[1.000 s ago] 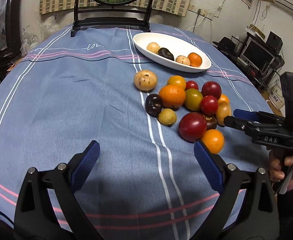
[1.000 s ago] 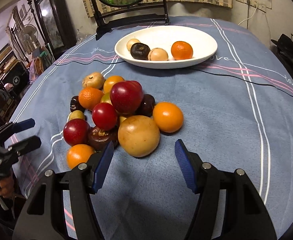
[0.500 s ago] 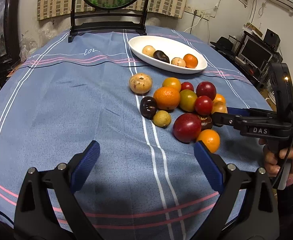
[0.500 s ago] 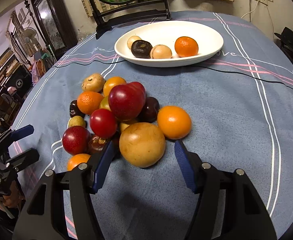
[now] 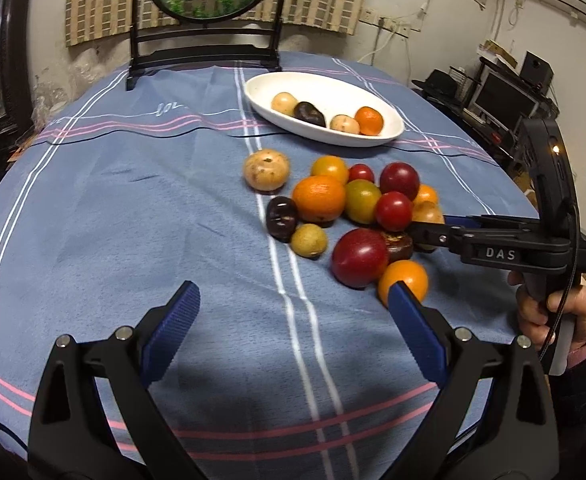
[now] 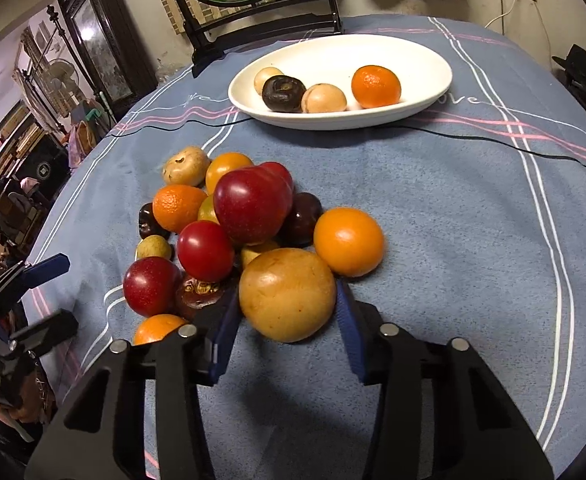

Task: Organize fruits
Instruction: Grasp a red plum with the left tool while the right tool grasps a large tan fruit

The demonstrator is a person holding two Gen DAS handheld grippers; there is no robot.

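1. Our right gripper has its jaws either side of the tan fruit at the near edge of the fruit pile; the pads sit against its flanks, though we cannot tell whether they grip it firmly.
2. Our left gripper hovers with jaws spread wide, nothing between them.
3. The pile lies mid-surface on the blue striped cloth; several fruits are hidden beneath others.
4. From the left wrist, the right gripper's arm covers most of the tan fruit.
5. The white dish at 12 o'clock holds four fruits.
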